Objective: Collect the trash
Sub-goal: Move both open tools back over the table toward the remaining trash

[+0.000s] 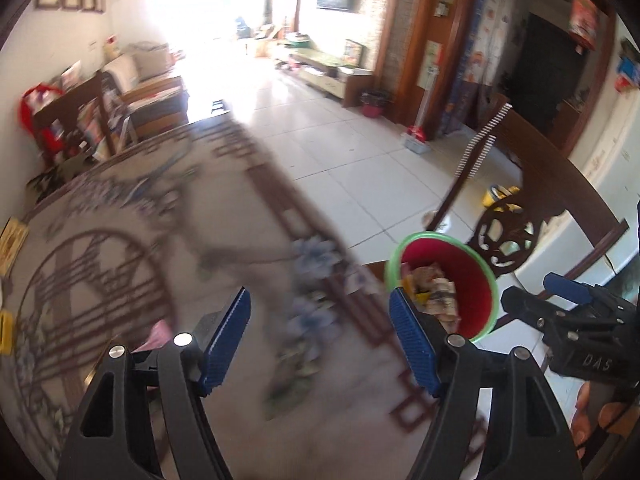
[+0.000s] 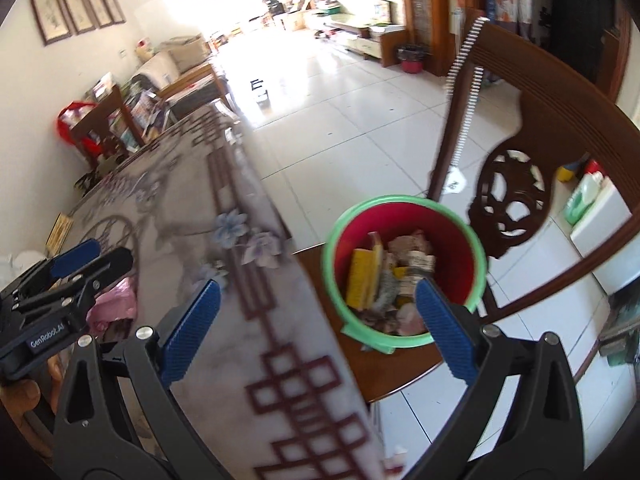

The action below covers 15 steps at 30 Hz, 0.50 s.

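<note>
A red trash bin (image 2: 452, 240) with a green rim stands on a wooden chair seat (image 2: 392, 368) beside the table, holding paper scraps and yellow wrappers. In the left wrist view the bin (image 1: 476, 280) is right of my left gripper (image 1: 320, 304), which hangs open and empty over the patterned tablecloth (image 1: 160, 240). My right gripper (image 2: 318, 292) is open too, with nothing between its blue pads, spanning the table edge and the bin. A crumpled pink wrapper (image 2: 116, 304) lies on the table under the left gripper (image 2: 108, 254). The right gripper (image 1: 528, 288) shows at the right of the left wrist view.
The carved back of the chair (image 2: 512, 200) rises behind the bin. Yellow items (image 1: 6, 330) lie at the table's left edge. A white tiled floor (image 2: 360, 128) stretches toward a sofa and TV cabinet. A person's fingers (image 1: 600, 420) hold the right gripper.
</note>
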Each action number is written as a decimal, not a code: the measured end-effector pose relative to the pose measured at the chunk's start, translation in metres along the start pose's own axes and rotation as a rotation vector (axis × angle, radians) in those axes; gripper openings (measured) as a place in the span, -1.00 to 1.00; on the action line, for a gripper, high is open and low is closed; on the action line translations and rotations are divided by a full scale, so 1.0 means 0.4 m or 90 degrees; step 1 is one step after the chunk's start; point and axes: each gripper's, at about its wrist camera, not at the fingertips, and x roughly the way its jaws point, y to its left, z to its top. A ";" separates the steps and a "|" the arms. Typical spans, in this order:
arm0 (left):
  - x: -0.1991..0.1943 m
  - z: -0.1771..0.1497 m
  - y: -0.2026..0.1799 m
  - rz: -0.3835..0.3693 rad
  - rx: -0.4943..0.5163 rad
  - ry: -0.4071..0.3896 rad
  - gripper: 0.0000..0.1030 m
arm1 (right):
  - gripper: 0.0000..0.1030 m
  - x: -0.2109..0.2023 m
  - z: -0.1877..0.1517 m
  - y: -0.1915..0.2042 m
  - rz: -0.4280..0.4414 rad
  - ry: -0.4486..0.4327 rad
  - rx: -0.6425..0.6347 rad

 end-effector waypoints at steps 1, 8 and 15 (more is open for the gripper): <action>-0.014 -0.015 0.048 0.012 -0.019 0.001 0.33 | 0.87 0.005 -0.002 0.033 0.006 0.004 -0.013; -0.094 -0.143 0.341 0.100 -0.138 0.016 0.33 | 0.90 0.066 -0.042 0.283 0.063 0.066 -0.143; -0.146 -0.279 0.560 0.153 -0.255 0.037 0.33 | 0.90 0.150 -0.106 0.511 0.087 0.137 -0.303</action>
